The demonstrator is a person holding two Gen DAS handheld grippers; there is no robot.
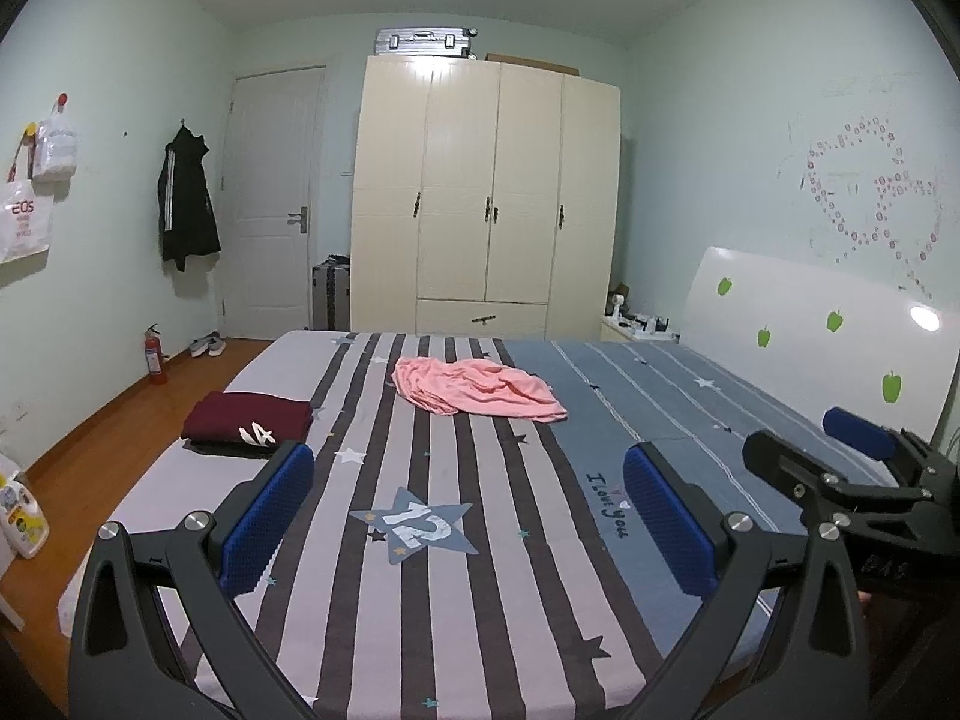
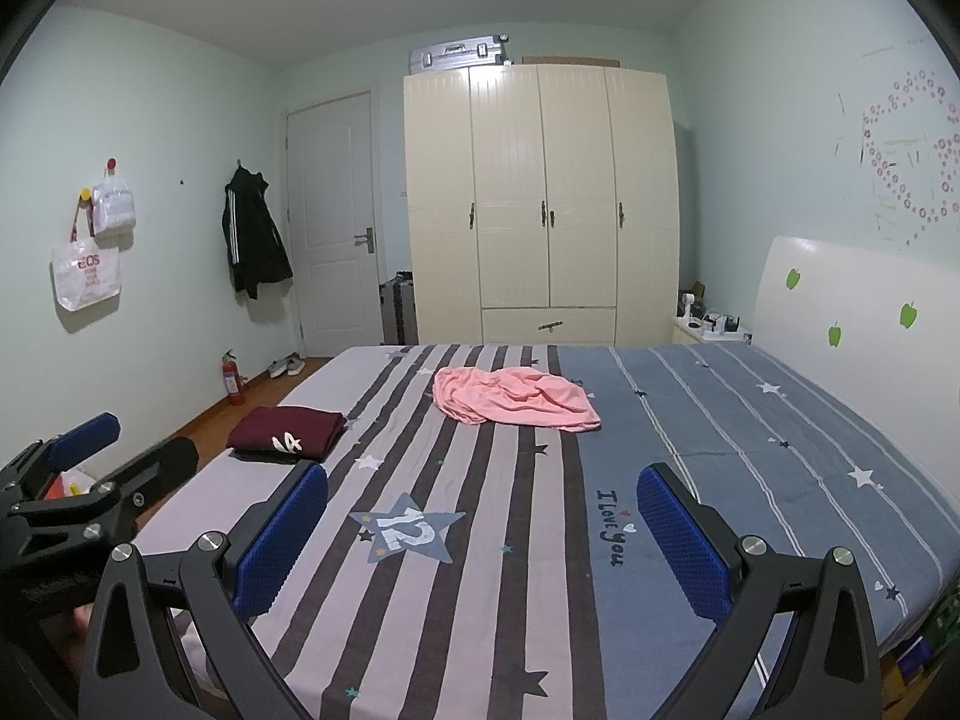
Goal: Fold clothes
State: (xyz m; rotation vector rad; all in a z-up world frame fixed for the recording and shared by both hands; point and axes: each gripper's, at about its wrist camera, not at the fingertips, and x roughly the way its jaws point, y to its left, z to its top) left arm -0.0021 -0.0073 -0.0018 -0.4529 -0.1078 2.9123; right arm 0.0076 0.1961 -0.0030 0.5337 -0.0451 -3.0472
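Observation:
A crumpled pink garment (image 1: pixel 480 389) lies in a heap at the far middle of the striped bed (image 1: pixel 456 600); it also shows in the right wrist view (image 2: pixel 516 399). A folded maroon garment (image 1: pixel 249 420) rests near the bed's left edge, seen too in the right wrist view (image 2: pixel 288 431). My left gripper (image 1: pixel 468 513) is open and empty above the near part of the bed. My right gripper (image 2: pixel 483 531) is open and empty beside it, and it shows at the right of the left wrist view (image 1: pixel 840 450). Both are well short of the pink garment.
A white headboard (image 1: pixel 840 324) bounds the bed on the right. A cream wardrobe (image 1: pixel 486 192) and a door (image 1: pixel 276 204) stand behind. A fire extinguisher (image 1: pixel 155 354), detergent bottles (image 1: pixel 21 516) and wooden floor lie left of the bed.

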